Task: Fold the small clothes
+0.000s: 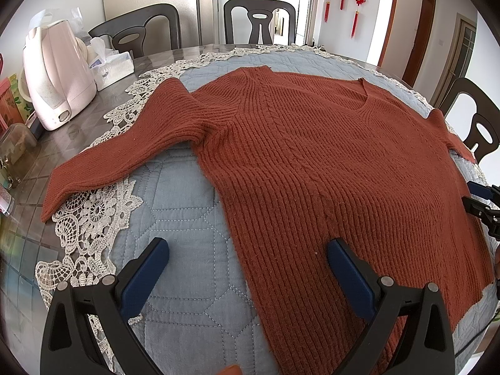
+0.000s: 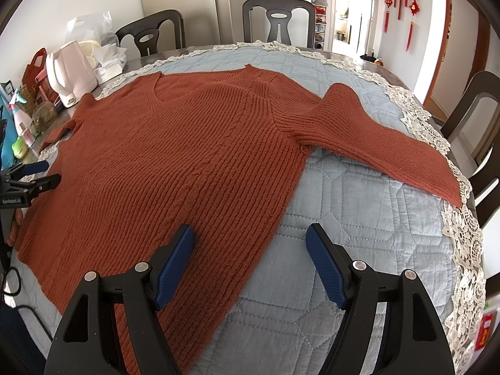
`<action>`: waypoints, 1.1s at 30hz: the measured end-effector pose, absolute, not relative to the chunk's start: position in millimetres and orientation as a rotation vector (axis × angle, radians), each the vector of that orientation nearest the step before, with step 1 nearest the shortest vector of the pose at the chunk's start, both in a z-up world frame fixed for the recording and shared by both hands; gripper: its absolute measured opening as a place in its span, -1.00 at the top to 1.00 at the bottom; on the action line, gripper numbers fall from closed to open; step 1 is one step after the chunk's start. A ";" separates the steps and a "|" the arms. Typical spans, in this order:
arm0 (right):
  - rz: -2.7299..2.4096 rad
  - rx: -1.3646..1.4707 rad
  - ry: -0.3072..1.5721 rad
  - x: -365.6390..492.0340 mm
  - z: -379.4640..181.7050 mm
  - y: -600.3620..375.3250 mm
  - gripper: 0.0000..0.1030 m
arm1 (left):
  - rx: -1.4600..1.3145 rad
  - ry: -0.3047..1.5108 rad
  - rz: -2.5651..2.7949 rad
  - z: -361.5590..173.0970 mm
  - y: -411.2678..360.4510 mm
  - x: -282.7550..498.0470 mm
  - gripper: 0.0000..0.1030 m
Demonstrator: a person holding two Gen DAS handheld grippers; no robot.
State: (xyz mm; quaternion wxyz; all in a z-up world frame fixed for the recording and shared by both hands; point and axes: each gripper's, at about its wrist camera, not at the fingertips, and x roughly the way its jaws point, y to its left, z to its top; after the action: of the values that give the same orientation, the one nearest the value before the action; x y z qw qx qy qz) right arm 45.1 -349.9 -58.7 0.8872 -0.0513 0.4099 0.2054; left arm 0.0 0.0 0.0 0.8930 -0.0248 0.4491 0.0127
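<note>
A rust-red ribbed sweater [image 1: 312, 162] lies flat, front up, on a quilted blue cloth [image 1: 187, 212] edged with lace that covers the counter [image 1: 37, 168]. The left gripper [image 1: 247, 256] is spread wide, empty, straddling the sweater's side edge near the hem; the right gripper [image 2: 250, 243] is likewise spread and empty over the opposite edge. Only the left wrist view shows the pink kettle [image 1: 56, 75] and tissue box [image 1: 112, 65] up close; only the right wrist view shows small bottles by the counter's edge and the left gripper's body, whose small white label is too small to read reliably.
</note>
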 end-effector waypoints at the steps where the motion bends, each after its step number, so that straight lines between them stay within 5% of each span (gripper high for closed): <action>1: 0.426 -0.108 0.852 45.3 -58.6 -350.2 -0.44 | -0.051 0.932 0.026 0.0 0.0 0.0 -0.98; 33: 0.427 -0.106 0.852 45.9 -57.6 -351.7 -0.45 | -0.051 0.932 0.026 0.0 -0.1 0.0 -0.98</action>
State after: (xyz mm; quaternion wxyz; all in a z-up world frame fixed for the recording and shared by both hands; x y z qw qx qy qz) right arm 45.9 -351.7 -57.6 0.8873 -0.0511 0.4098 0.2052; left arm 0.0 -0.1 0.0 0.8930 -0.0246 0.4493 0.0127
